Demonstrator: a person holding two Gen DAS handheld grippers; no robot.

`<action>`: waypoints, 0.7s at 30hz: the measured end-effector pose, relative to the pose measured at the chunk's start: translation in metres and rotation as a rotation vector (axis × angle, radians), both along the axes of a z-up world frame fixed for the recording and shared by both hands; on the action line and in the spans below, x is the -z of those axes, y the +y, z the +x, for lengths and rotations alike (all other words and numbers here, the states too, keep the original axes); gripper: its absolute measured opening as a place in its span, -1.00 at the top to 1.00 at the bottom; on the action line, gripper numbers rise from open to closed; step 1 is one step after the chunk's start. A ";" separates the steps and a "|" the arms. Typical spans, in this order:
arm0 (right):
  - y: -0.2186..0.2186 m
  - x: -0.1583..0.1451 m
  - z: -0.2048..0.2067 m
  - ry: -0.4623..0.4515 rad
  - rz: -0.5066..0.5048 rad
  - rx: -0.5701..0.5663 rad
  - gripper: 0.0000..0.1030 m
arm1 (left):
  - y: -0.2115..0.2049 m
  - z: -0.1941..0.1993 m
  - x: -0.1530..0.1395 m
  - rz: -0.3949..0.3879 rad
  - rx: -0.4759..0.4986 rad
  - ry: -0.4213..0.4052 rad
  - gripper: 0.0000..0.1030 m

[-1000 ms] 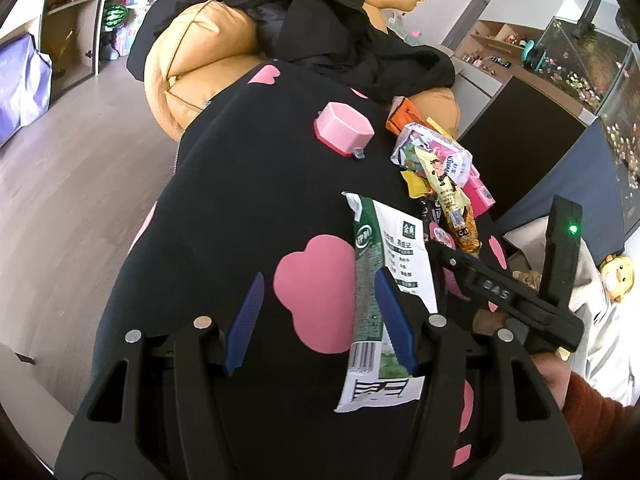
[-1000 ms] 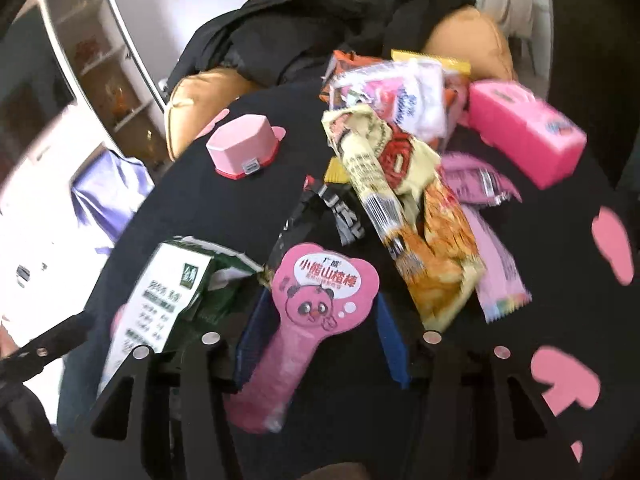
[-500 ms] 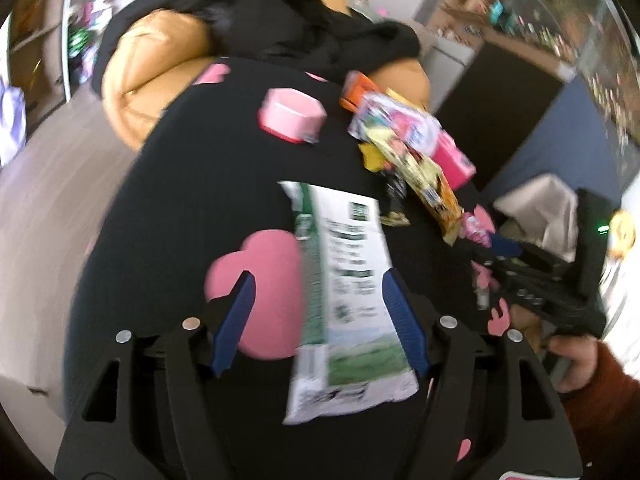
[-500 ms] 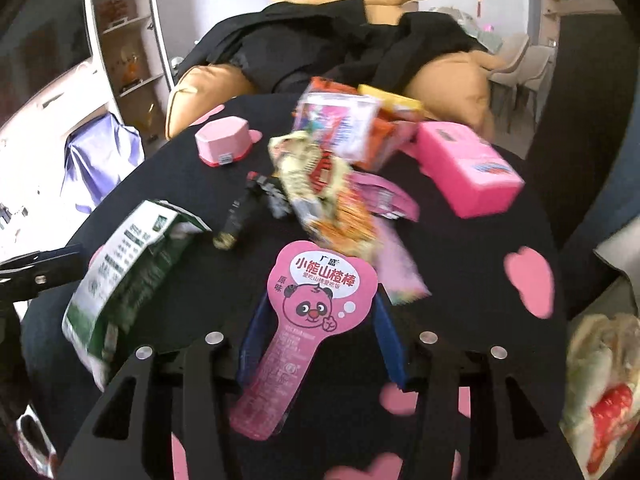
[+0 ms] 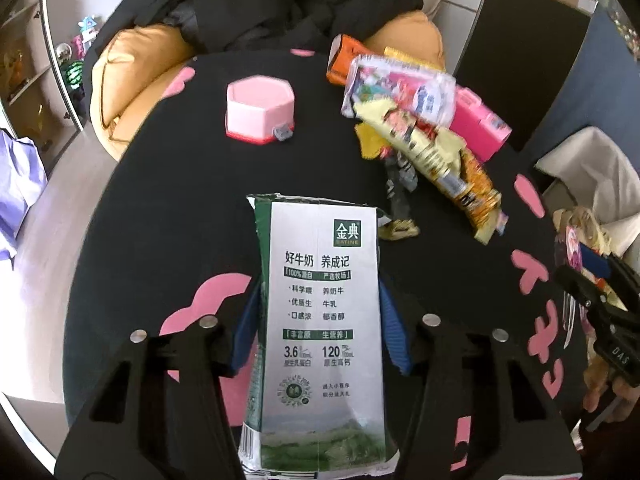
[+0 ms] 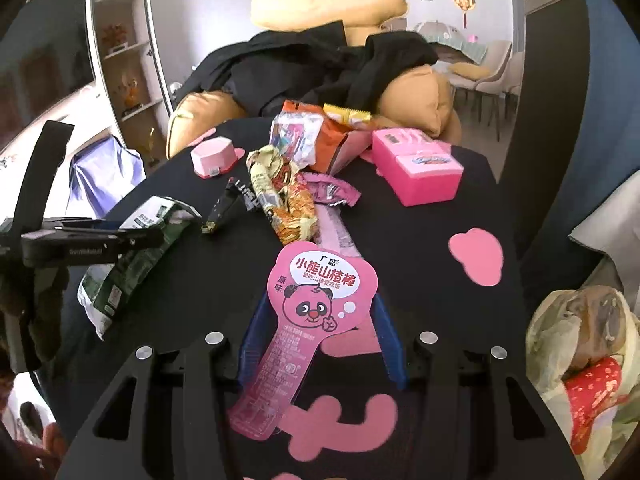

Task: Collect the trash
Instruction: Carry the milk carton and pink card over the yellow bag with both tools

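My left gripper is shut on a flattened green and white milk carton and holds it above the black table. The carton also shows at the left of the right wrist view. My right gripper is shut on a pink panda-print snack wrapper, lifted over the table's near edge. A pile of snack wrappers lies in the middle of the table; it also shows in the left wrist view.
A pink hexagonal box and a pink rectangular box stand on the table. An open bag with trash in it sits at the right. An orange sofa with black clothes is behind.
The left gripper has closed on the milk carton and lifted it. The right gripper has drawn back from the pile with the pink wrapper, towards the table's near edge.
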State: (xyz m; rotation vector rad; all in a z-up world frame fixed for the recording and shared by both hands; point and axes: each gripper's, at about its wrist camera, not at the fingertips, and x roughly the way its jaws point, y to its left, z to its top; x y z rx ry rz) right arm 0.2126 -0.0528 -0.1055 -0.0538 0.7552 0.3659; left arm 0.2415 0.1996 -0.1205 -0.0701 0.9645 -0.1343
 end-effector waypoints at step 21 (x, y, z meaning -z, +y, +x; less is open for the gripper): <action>-0.164 -0.106 -0.084 -0.349 -0.008 0.189 0.08 | -0.166 -0.045 -0.152 -0.257 0.250 -0.427 0.02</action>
